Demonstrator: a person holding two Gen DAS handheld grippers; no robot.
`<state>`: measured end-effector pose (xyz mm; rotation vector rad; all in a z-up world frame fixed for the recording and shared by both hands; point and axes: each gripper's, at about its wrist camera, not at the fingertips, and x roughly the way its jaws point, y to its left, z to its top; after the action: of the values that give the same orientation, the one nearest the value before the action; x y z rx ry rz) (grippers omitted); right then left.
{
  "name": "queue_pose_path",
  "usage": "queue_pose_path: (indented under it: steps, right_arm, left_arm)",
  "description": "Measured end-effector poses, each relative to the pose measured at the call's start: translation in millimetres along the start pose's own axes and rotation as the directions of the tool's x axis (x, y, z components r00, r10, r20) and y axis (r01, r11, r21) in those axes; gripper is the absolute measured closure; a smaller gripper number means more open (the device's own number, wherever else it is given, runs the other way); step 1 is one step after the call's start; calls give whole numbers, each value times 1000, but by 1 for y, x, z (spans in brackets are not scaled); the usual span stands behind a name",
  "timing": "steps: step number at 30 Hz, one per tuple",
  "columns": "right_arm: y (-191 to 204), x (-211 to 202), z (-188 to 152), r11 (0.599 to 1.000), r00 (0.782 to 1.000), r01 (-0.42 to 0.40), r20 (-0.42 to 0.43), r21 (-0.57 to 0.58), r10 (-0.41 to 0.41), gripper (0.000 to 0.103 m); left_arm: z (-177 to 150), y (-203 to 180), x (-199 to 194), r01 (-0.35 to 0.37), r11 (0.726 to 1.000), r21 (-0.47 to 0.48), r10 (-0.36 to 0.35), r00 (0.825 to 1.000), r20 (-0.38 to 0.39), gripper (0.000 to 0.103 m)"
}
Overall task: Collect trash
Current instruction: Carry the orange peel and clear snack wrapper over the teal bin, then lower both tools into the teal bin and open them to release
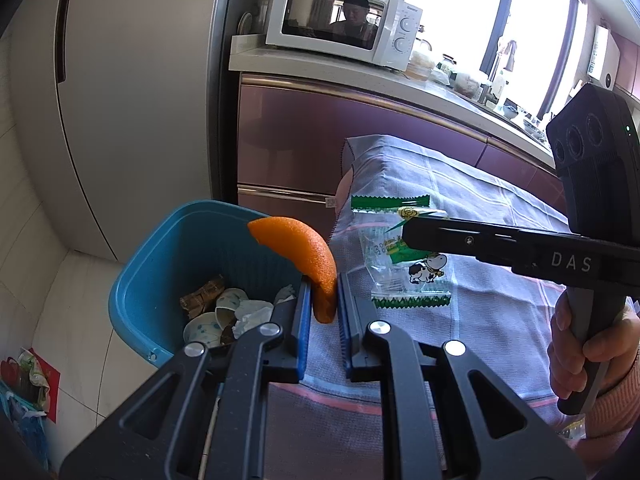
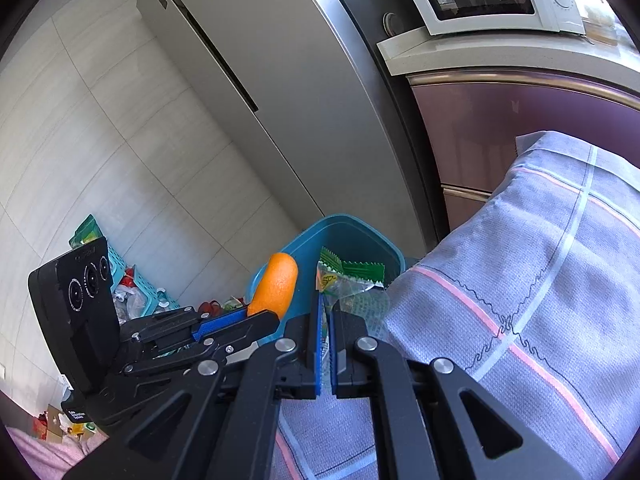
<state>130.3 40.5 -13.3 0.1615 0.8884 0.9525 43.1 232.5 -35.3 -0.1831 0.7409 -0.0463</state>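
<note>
Blue bin point(image 1: 160, 280) beside checked tablecloth point(image 1: 460, 320), below gripper-held peel point(image 1: 308, 256) and wrapper point(image 2: 348, 284).

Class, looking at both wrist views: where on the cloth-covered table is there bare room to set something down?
Bare cloth lies right of the right gripper across the tablecloth. Crowded: the table edge by the blue bin, with the left gripper, orange peel and wrapper.

Left gripper point(image 1: 324, 300) w/ blue-padded fingers clamped on curved orange peel piece point(image 1: 308, 258); peel arcs up + left over rim of blue plastic trash bin point(image 1: 132, 280). Bin holds broken eggshells point(image 1: 218, 316), crumpled white tissue point(image 1: 250, 316), brown scrap. Right gripper point(image 1: 412, 228), black, enters from right, tips pinching clear snack wrapper w/ green zigzag edges + cow print point(image 1: 404, 256) above grey-purple plaid cloth point(image 1: 480, 320). Person's hand point(image 1: 588, 356) grips its handle. White microwave point(image 1: 344, 20) on counter behind.
</note>
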Motion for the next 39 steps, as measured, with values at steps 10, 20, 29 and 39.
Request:
queue_pose_path:
  steps: [10,20,29,39]
  right_arm:
    - [4,15,9,1000,1000,-4,-21,-10,4,101]
    - [11,33,14,999,999,4,-52,-33,-6,101]
    - [15,47,16,999,997,13,-72,-50,-16,101]
    - [18,64,17,998,994,24,-103,-56,-30,101]
  left_arm:
    - [0,11,5,-31,999,-20,31,999,-12,90]
    - [-1,23,14,-50,998,-43,49,998,-26,90]
    - [-1,34,22,-64,996,-58,62,997,-37,90]
    - [-5,42,31,-73,994,-80,69,996,-60,90]
